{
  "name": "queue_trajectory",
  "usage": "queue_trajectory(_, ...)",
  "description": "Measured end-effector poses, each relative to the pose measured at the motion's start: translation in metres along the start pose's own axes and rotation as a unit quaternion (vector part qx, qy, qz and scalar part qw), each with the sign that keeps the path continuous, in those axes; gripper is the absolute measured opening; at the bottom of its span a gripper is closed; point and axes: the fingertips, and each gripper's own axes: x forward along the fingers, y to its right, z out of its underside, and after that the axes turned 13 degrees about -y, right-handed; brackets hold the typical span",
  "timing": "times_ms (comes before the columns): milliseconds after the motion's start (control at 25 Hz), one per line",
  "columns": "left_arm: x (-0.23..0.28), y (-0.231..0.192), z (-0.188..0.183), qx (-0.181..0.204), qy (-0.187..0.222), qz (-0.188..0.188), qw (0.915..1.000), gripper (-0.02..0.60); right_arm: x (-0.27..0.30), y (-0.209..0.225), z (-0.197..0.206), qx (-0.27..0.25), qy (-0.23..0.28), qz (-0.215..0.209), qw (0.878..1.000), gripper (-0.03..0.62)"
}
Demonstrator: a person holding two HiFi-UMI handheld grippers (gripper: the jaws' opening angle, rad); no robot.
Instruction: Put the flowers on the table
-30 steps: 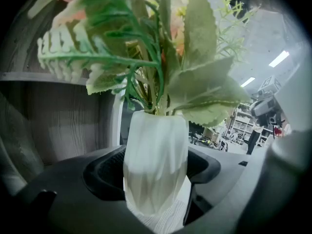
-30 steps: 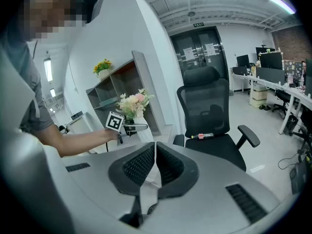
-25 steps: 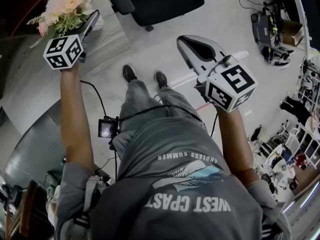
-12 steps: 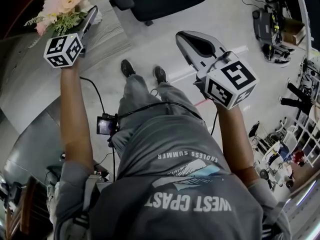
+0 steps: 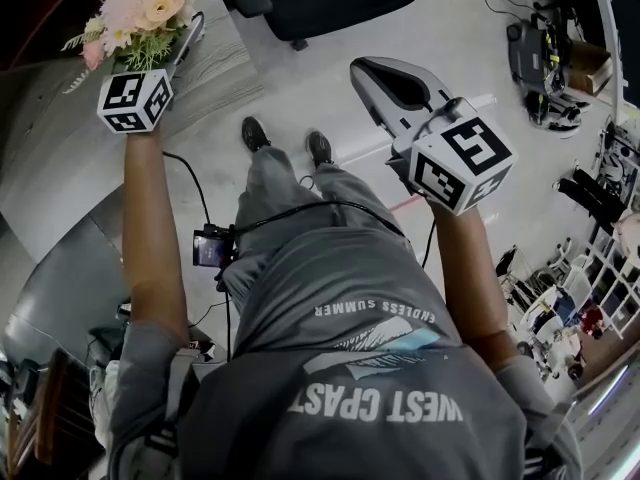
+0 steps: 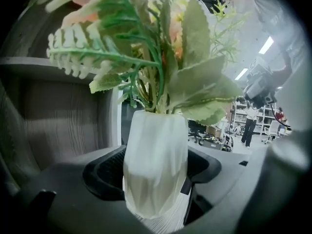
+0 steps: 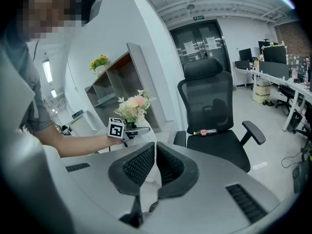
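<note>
Flowers in your left tongs, over the worktop, not yet released.

Your left tongs (image 6: pixel 156 182) are clamped on the white vase (image 6: pixel 155 150), one jaw on each side of its lower body. The vase stands upright, with the flowers (image 5: pixel 140 13) above it. In the head view the load sits over the near edge of the grey wood-grain worktop (image 5: pixel 70 158). Grain shows just under the vase base, but I cannot tell whether the base touches it. Your right tongs (image 7: pixel 155 167) are closed tip to tip on nothing, held out over the floor facing a black chair (image 7: pixel 214 106). Judged step: placing. The next move calls for a level descent until the base bears fully and well inside the edge. Only then part the left jaws.
</note>
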Motion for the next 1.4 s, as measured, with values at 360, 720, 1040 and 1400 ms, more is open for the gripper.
queue_trajectory(360,-0.002,-0.011,0.004,-0.031,0.007,0.002,0.9995,0.365,0.002,-0.005,0.002,-0.003,0.003,0.000,1.000,0.031)
queue_trajectory(720,-0.002,-0.012,0.004,-0.049,0.015,0.009,0.9987,0.371,-0.001,-0.004,0.003,-0.005,0.004,0.002,1.000,0.031)
queue_trajectory(1040,-0.007,-0.014,0.004,-0.044,0.011,0.002,0.9990,0.371,-0.002,-0.005,0.001,-0.009,0.008,0.001,1.000,0.031)
queue_trajectory(1400,-0.010,-0.015,0.012,-0.048,0.012,-0.010,0.9987,0.367,-0.003,-0.003,0.006,-0.015,0.006,0.002,1.000,0.031)
